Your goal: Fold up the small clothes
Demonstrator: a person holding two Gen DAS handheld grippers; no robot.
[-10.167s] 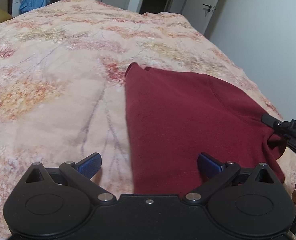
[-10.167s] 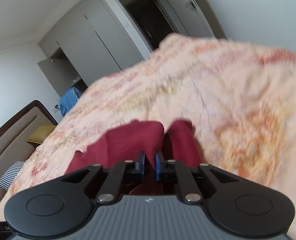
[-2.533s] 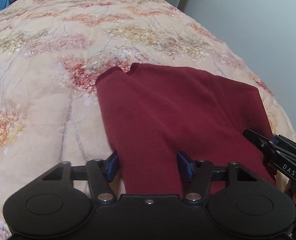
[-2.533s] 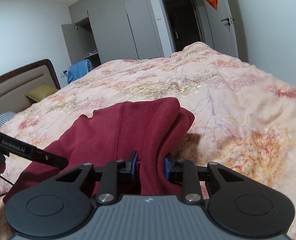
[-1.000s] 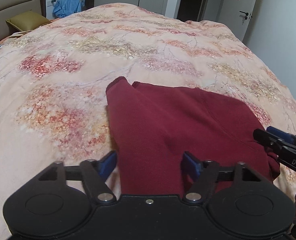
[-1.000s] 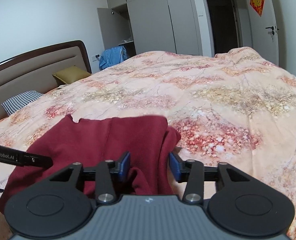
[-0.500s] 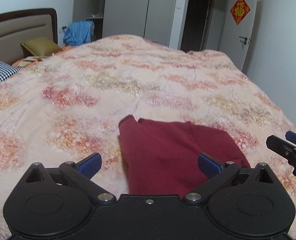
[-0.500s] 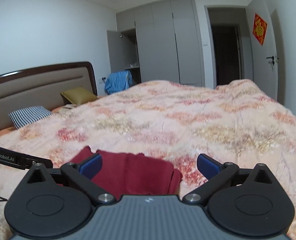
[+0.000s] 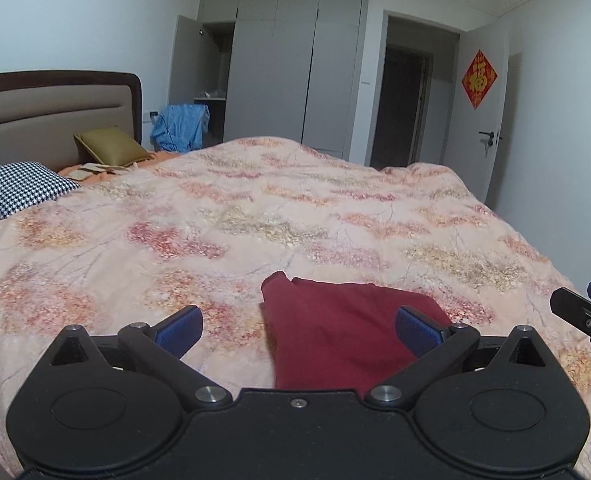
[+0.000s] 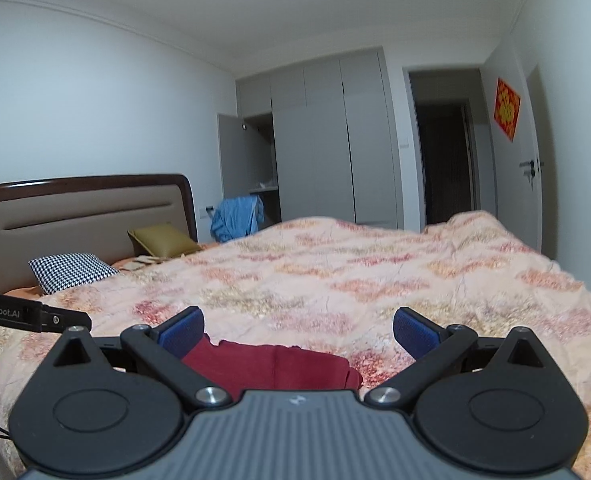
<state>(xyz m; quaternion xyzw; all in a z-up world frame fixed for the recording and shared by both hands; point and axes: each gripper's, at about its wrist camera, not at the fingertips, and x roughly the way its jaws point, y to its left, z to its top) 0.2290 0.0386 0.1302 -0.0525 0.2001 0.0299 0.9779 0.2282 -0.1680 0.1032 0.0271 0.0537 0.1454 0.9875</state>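
A wide bed point(image 9: 255, 216) fills the room, spread with a peach floral quilt point(image 10: 375, 280), its padded headboard point(image 10: 83, 216) against the far left wall. Behind it stands a grey wardrobe point(image 9: 295, 64) with one door swung open, beside a dark doorway point(image 10: 447, 160). A blue garment point(image 9: 179, 126) hangs near the wardrobe. At the head of the bed lie a houndstooth pillow point(image 9: 19, 188) and an olive cushion point(image 9: 109, 144). On the near part of the quilt lies the dark red garment point(image 9: 343, 336), folded into a compact shape, flat on the cover. The left gripper point(image 9: 297, 326) hovers above it, jaws spread as wide as they go, gripping nothing. The right gripper point(image 10: 297, 330) hangs just beside it, equally wide and empty, the cloth below its blue pads point(image 10: 413, 332).
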